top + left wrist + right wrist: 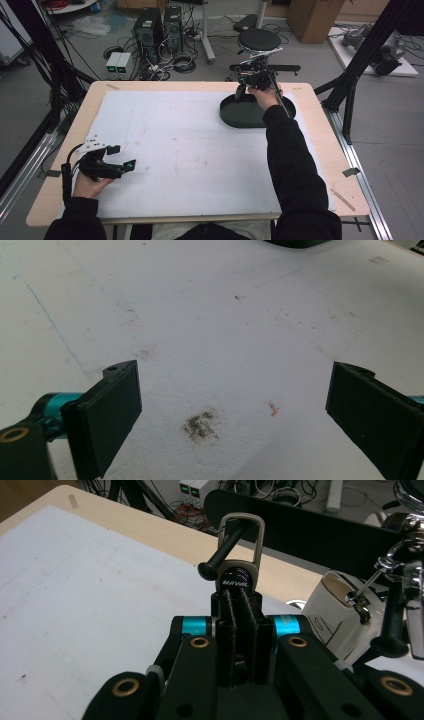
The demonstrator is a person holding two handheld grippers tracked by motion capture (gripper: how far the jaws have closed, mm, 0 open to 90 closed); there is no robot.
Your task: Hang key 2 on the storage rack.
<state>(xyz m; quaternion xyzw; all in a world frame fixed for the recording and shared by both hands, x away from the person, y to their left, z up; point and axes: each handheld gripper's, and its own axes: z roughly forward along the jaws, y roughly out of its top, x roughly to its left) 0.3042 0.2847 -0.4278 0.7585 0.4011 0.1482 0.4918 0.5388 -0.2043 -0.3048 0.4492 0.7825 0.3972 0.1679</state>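
The left gripper (119,159) sits low at the near left corner of the white mat (175,150), and its jaws are wide apart with nothing between them. It is far away from the work.

The right gripper (239,597) is way out at the far right side of the table. Its jaws are squeezed tight on a little metal tool with a loop (241,542) on top. The tool stands straight up out of the jaws, with the loop at the high end. A black peg (222,547) pokes through the loop, slanting down to the left.

The black tray (240,112) lies just under this hand. I think the tool has to slide along the peg, so the right hand does the job
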